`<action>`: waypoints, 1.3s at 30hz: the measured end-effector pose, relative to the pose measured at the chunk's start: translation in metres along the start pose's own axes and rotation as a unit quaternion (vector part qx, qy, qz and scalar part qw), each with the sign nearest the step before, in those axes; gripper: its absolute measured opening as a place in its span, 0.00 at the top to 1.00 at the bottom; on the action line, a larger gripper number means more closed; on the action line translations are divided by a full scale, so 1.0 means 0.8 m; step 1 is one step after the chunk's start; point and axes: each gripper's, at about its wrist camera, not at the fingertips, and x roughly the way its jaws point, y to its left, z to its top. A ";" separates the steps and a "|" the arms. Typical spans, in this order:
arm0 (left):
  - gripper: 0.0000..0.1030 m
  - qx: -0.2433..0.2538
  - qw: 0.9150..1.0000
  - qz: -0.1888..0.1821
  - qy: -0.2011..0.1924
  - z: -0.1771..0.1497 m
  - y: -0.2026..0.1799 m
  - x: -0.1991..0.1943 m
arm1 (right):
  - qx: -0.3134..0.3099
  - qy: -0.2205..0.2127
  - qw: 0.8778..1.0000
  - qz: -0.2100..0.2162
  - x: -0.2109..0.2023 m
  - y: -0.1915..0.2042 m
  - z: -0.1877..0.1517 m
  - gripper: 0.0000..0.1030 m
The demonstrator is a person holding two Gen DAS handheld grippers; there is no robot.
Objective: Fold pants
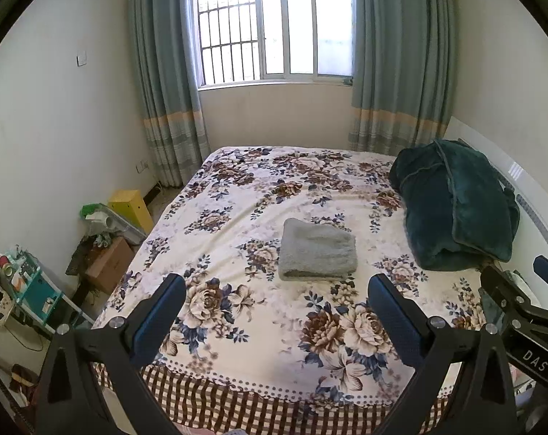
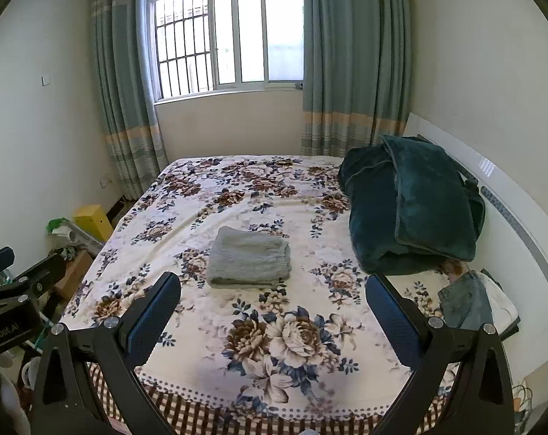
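Grey pants (image 1: 316,250) lie folded into a compact rectangle in the middle of the floral bed (image 1: 237,188); they also show in the right wrist view (image 2: 249,258). My left gripper (image 1: 275,290) is open and empty, held above the bed's near edge, short of the pants. My right gripper (image 2: 273,288) is open and empty, also back from the pants over the bed (image 2: 201,199). The right gripper shows at the right edge of the left wrist view (image 1: 520,290); the left gripper shows at the left edge of the right wrist view (image 2: 16,272).
A dark green blanket bundle (image 1: 455,206) (image 2: 415,203) lies at the bed's right against the white headboard (image 2: 509,199). Folded jeans (image 2: 466,301) lie near it. Boxes (image 1: 111,261), a yellow bin (image 1: 131,206) and a teal shelf (image 1: 38,290) crowd the floor left of the bed.
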 end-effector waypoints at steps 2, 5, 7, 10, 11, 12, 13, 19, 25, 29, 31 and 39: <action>0.00 -0.001 1.000 0.000 -0.002 0.000 -0.001 -0.002 | 0.001 0.001 1.000 0.001 -0.001 0.000 0.000 0.00; 0.00 0.000 1.000 -0.001 -0.004 0.002 -0.001 -0.006 | 0.003 0.000 1.000 0.002 -0.002 0.000 -0.002 0.00; 0.00 0.000 1.000 -0.001 -0.004 0.002 -0.001 -0.006 | 0.004 -0.001 1.000 0.002 -0.004 0.000 -0.002 0.00; 0.00 0.000 1.000 -0.001 -0.004 0.003 -0.001 -0.006 | 0.006 0.000 1.000 0.002 -0.005 0.001 -0.003 0.00; 0.00 0.000 1.000 0.000 -0.004 0.003 -0.002 -0.006 | 0.005 0.000 1.000 0.003 -0.005 0.000 -0.004 0.00; 0.00 -0.001 1.000 -0.001 -0.004 0.003 -0.002 -0.007 | 0.004 0.000 1.000 0.004 -0.005 0.001 -0.003 0.00; 0.00 -0.001 1.000 -0.002 -0.004 0.003 -0.001 -0.006 | 0.004 -0.001 1.000 0.006 -0.007 0.001 -0.004 0.00; 0.00 0.000 1.000 -0.002 -0.004 0.002 -0.001 -0.006 | 0.005 -0.002 1.000 0.008 -0.008 0.000 -0.005 0.00; 0.00 0.000 1.000 -0.001 -0.006 0.003 -0.002 -0.009 | 0.004 -0.005 1.000 0.008 -0.010 0.002 -0.003 0.00; 0.00 -0.002 1.000 0.001 -0.009 0.006 -0.004 -0.014 | 0.005 -0.006 1.000 0.007 -0.012 0.005 -0.003 0.00; 0.00 0.000 1.000 -0.001 -0.010 0.005 -0.001 -0.014 | 0.005 -0.006 1.000 0.006 -0.012 0.005 -0.004 0.00; 0.00 -0.001 1.000 -0.001 -0.009 0.004 -0.002 -0.014 | 0.008 -0.004 1.000 0.008 -0.016 0.009 -0.006 0.00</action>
